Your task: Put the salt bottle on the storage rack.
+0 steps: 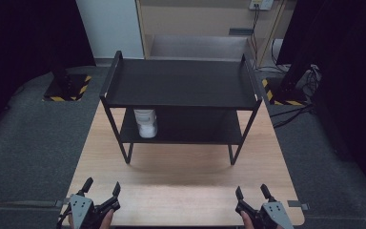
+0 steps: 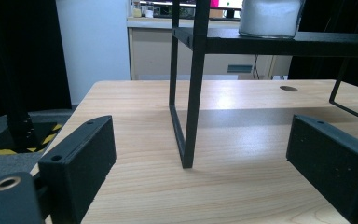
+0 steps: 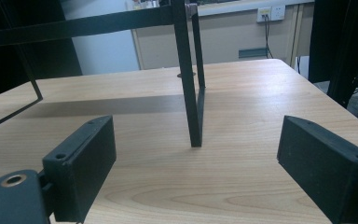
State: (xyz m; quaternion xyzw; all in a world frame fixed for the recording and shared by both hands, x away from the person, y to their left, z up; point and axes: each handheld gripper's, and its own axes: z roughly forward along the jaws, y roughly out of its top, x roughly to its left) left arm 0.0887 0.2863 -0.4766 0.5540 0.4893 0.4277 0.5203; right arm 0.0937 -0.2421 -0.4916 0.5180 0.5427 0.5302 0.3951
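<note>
My left tool (image 1: 101, 187) sits low at the near left edge of the worktop (image 1: 181, 183), jaws spread apart with nothing between them. My right tool (image 1: 251, 191) mirrors it at the near right edge, jaws equally wide and empty. Ahead stands a black two-tier rack (image 1: 181, 86); a white jar (image 1: 145, 122) rests on the left end of its lower shelf.

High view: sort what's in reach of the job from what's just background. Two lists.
Likely in play:
- black two-tier rack on the wooden table
- white jar on the rack's lower shelf
- left gripper, open
- right gripper, open

Just background:
- hazard-striped stand bases on the floor
- cables
- wall socket
</note>
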